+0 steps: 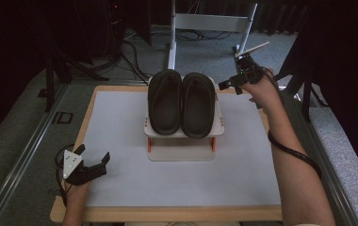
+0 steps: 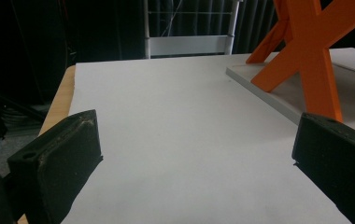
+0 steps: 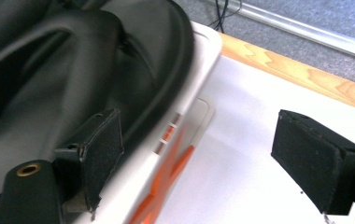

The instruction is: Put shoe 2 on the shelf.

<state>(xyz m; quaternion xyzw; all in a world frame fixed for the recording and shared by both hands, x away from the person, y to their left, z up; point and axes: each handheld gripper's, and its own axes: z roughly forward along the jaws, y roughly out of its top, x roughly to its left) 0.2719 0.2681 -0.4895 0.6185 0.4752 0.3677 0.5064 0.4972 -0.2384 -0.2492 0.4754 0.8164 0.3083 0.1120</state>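
Two black slippers: left slipper (image 1: 165,101) and right slipper (image 1: 198,103) sit side by side, touching, on a small white rack (image 1: 217,128) with orange legs (image 2: 313,60), at the far middle of the table (image 1: 167,214).

Handling, my guess: rubbery, light, soft strap, grippy. Best pinch looks like the outer rim or strap of the right slipper; sole too wide.

Right gripper (image 1: 230,83) hangs just beside the rack's right far corner, jaws wide apart, nothing between them. Left gripper (image 1: 91,157) rests at the table's near-left, well apart from the rack, jaws spread, empty.

Room: bare white mat (image 2: 175,140) all around the rack. Watch the rack's rim; the slippers overhang it in front.
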